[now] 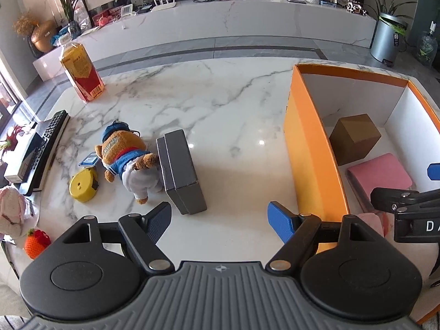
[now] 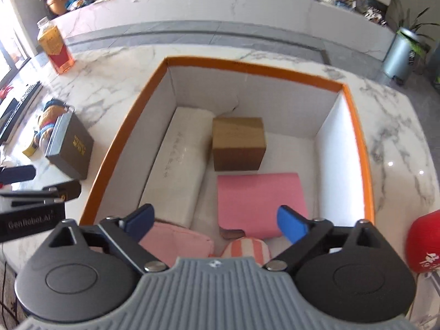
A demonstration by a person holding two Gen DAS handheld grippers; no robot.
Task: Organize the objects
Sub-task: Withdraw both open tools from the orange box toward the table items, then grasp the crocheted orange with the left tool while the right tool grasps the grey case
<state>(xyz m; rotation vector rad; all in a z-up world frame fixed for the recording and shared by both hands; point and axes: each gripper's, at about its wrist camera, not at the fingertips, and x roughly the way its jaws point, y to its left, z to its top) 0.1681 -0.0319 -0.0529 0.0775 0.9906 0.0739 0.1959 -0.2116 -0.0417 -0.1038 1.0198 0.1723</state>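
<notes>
The orange-rimmed storage box (image 2: 132,134) sits on the marble desk (image 1: 220,104), already holding a long white packet (image 2: 176,165), a brown carton (image 2: 238,143), a pink folded pad (image 2: 258,200), a pink pouch (image 2: 178,240) and a striped soft item (image 2: 247,249). The free floor there is shrinking, so anything bulky added carelessly could wedge against the wall or ride up over the rim.

The dark grey gift box (image 1: 181,173) stands on edge outside, touching the teddy bear (image 1: 126,159); nudged, it could topple onto the bear or the yellow tape measure (image 1: 82,185).

The right tool (image 2: 217,218) hangs over the box, jaws wide and empty. The left tool (image 1: 220,220) is also spread, empty, near the gift box.
</notes>
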